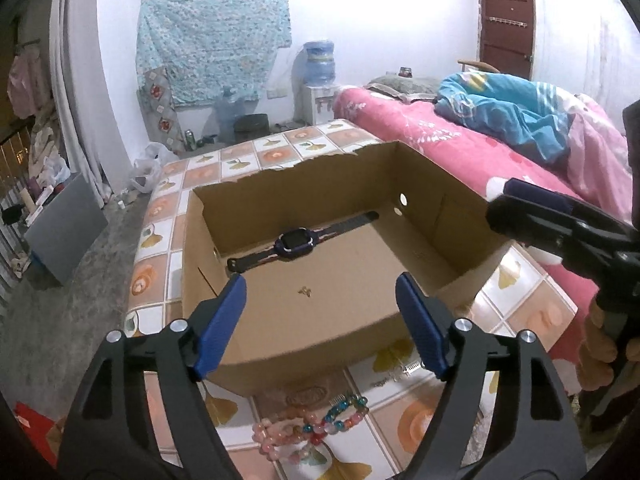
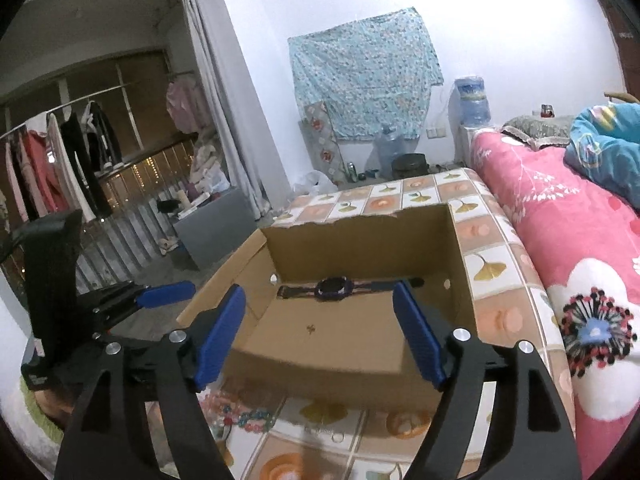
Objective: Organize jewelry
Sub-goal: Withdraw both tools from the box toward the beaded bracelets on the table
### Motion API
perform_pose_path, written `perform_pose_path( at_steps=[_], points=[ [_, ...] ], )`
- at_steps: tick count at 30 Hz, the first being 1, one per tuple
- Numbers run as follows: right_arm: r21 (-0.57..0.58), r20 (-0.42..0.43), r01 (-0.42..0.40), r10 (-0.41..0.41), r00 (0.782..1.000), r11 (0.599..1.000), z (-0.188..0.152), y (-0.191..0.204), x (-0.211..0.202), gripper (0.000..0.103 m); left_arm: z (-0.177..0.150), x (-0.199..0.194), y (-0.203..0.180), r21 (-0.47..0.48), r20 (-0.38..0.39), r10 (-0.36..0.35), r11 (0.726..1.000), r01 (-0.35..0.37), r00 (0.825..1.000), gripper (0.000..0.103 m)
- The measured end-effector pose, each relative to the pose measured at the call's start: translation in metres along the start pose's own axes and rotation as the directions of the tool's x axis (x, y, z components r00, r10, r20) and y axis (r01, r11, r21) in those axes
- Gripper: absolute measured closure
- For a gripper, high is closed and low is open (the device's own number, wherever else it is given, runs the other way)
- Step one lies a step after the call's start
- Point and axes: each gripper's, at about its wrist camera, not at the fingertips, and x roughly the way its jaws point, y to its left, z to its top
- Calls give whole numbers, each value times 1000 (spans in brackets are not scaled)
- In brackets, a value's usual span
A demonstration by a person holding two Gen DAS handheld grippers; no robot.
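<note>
An open cardboard box (image 1: 300, 360) stands on the tiled tablecloth. Inside it a dark smartwatch (image 1: 298, 240) lies flat near the far wall, with a tiny gold piece (image 1: 305, 291) on the box floor closer to me. On the table in front of the box lie a pink bead bracelet (image 1: 276, 436) and a multicoloured one (image 1: 344, 412). My left gripper (image 1: 320, 280) hovers open over the box's near edge, holding nothing. My right gripper (image 2: 320, 288) is open and empty too, facing the box (image 2: 320, 376) and the watch (image 2: 332, 288) from the right.
The table (image 1: 240, 160) runs away toward the far wall. A bed with pink covers (image 2: 560, 220) lies along its right side. A grey cabinet (image 2: 212, 228) stands on the floor to the left. A small comb-like piece (image 1: 412, 368) lies on the cloth by the box's right corner.
</note>
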Motion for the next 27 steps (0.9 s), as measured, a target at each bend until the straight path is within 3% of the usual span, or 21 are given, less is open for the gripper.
perform_pose_path(
  at_steps=[6,16,27],
  points=[
    [14,-25,11,-11,1000,1000,-24,-9,-13,23,-4,3,-4,0,-2,-13,1000,13,1000,20],
    [58,-121,53,-45,992,997,-70,-35,-16,19,-2,13,-17,32,-19,-10,999,11,1000,19],
    [65,-147,90,-79,986,994,-82,-45,-11,19,-2,15,-30,57,-12,-41,997,41,999,19]
  ],
)
